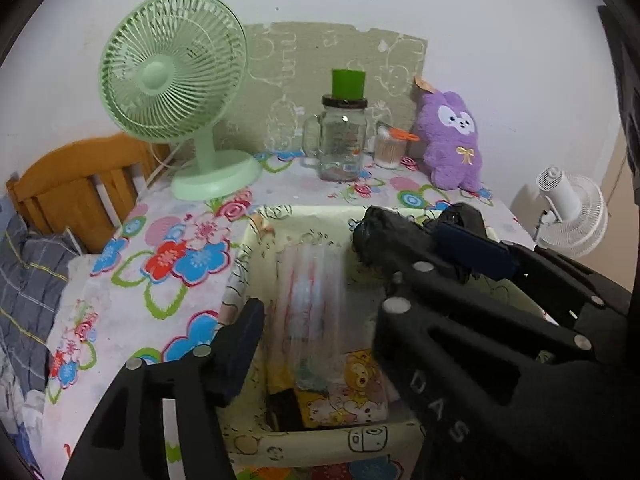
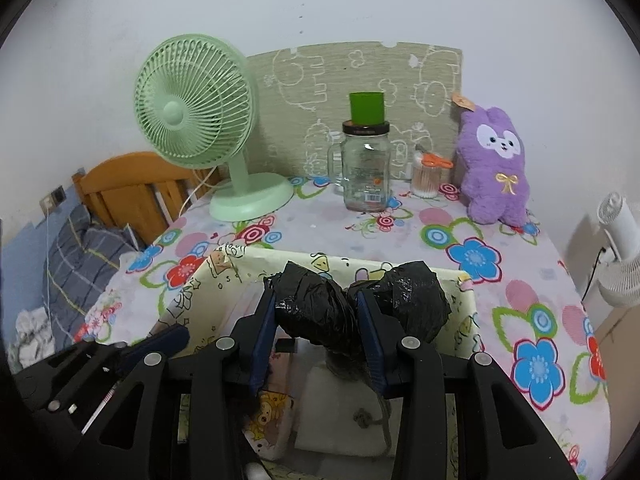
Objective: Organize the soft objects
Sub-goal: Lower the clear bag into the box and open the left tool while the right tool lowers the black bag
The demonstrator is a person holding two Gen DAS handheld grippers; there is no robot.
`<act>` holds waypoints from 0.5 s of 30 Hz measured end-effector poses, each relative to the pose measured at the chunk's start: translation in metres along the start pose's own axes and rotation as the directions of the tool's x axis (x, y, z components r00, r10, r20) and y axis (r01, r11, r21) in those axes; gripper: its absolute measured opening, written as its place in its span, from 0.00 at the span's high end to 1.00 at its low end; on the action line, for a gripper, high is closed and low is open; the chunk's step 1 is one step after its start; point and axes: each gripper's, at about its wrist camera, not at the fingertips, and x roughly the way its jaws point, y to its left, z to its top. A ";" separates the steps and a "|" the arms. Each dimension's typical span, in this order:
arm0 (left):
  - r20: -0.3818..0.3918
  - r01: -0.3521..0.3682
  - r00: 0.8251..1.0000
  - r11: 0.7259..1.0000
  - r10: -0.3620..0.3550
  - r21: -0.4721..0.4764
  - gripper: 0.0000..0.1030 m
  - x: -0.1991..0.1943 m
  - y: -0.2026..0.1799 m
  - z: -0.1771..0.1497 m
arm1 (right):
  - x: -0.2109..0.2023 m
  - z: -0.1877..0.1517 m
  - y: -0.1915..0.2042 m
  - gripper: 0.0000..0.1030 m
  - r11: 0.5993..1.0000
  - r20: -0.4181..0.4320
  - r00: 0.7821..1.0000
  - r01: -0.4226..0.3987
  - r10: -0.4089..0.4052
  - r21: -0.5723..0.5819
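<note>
A counter [image 2: 520,280] under a flowered cloth carries a cream fabric storage box [image 2: 208,280] printed with cartoons, the landmark here. Behind the box stand a green desk fan [image 2: 196,120], a glass jar [image 2: 366,172] with a green cup on its lid, a small tub of cotton swabs [image 2: 426,182] and a purple plush rabbit [image 2: 496,168], all against a patterned panel on the wall. Left of the box a wooden bed frame [image 1: 76,188] and a plaid quilt are cut off by the lens edge; to its right a white fan [image 2: 620,256] is only partly seen.

Over the box's open top, the right hand-held gripper [image 2: 320,316] clenches a crumpled black plastic bag [image 2: 316,316], its blue pads pressed against the bundle; a second lump of the bag [image 2: 416,300] bulges outside the right finger. The bag's lower end is hidden behind the fingers. The left hand-held gripper [image 1: 320,308] hangs released over the box's left side, jaws spread, with nothing pressed between them. Below it a pale striped object [image 1: 308,300] in the box is motion-blurred and hard to make out. Inside the box lie a cartoon-bear packet [image 1: 352,388], a white foam-like block [image 2: 340,412] and a knotted cord [image 2: 364,418], partly covered by the grippers.
</note>
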 end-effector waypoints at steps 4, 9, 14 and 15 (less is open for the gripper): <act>0.003 0.003 1.000 1.000 -0.003 -0.001 0.34 0.001 0.001 0.000 | 0.001 0.000 0.000 0.18 1.000 0.008 1.000 -0.019 0.019 0.015; 0.005 0.009 1.000 1.000 -0.009 0.001 0.32 0.001 0.001 0.001 | -0.001 -0.001 -0.001 0.07 1.000 0.006 1.000 0.005 -0.005 0.020; 0.006 0.006 1.000 1.000 -0.006 0.011 0.28 0.000 -0.001 0.000 | -0.003 -0.004 -0.005 0.06 0.999 -0.012 0.999 0.036 -0.035 0.031; 0.008 0.006 1.000 1.000 -0.006 0.013 0.27 -0.001 -0.002 0.000 | -0.005 -0.004 -0.005 0.06 0.999 -0.011 0.999 0.040 -0.040 0.032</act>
